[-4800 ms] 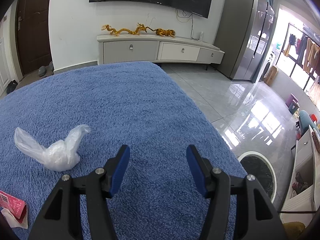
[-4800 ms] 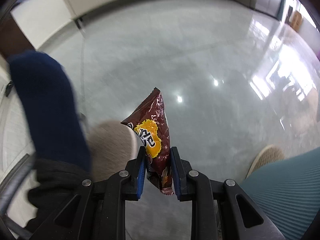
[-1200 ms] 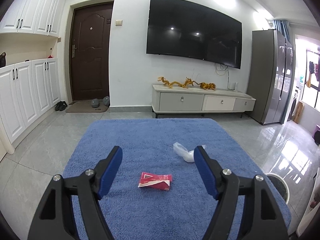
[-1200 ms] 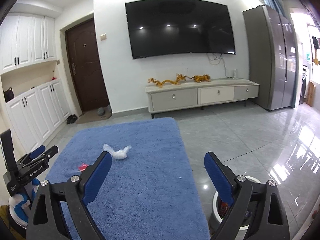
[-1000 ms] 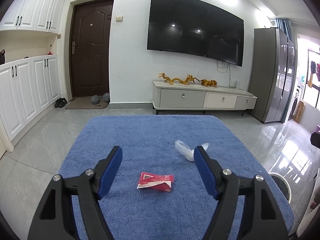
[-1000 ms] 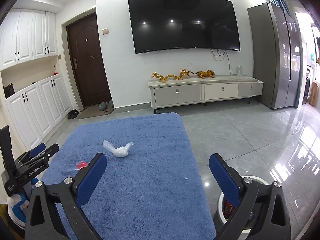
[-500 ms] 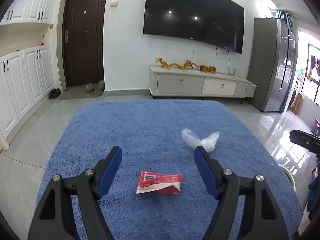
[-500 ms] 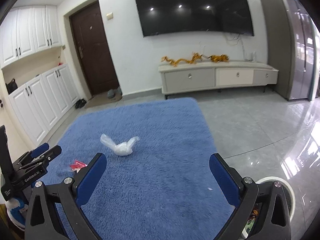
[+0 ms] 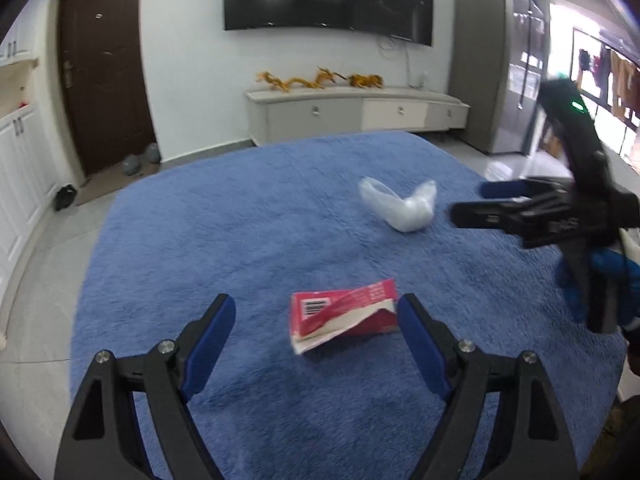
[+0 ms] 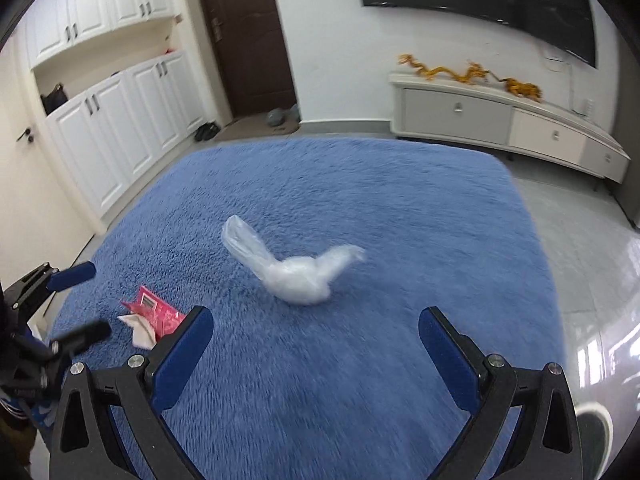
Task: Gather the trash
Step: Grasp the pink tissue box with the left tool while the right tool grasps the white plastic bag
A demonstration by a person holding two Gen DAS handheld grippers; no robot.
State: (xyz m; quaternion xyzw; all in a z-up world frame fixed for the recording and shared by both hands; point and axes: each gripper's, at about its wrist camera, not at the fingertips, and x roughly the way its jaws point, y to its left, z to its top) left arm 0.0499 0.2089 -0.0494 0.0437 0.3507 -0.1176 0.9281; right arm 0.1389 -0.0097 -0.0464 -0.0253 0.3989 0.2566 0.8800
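A torn red packet (image 9: 344, 315) with a barcode lies on the blue rug (image 9: 240, 232), just ahead of my open, empty left gripper (image 9: 316, 320), between its fingertips. A knotted clear plastic bag (image 9: 404, 208) lies further back on the rug. In the right wrist view the bag (image 10: 296, 270) sits just ahead of my open, empty right gripper (image 10: 316, 332), and the red packet (image 10: 154, 314) lies at the left by its left finger. The right gripper also shows at the right of the left wrist view (image 9: 486, 200), close to the bag.
A white round bin (image 10: 592, 420) stands on the tiled floor off the rug's right edge. A low TV cabinet (image 9: 356, 114) with gold dragon figures stands against the far wall. White cupboards (image 10: 120, 136) and a brown door (image 10: 244, 36) are at the left.
Both grippers have dropped lower and moved forward over the rug. The red packet now sits between the left fingertips, and the right gripper has closed in on the plastic bag.
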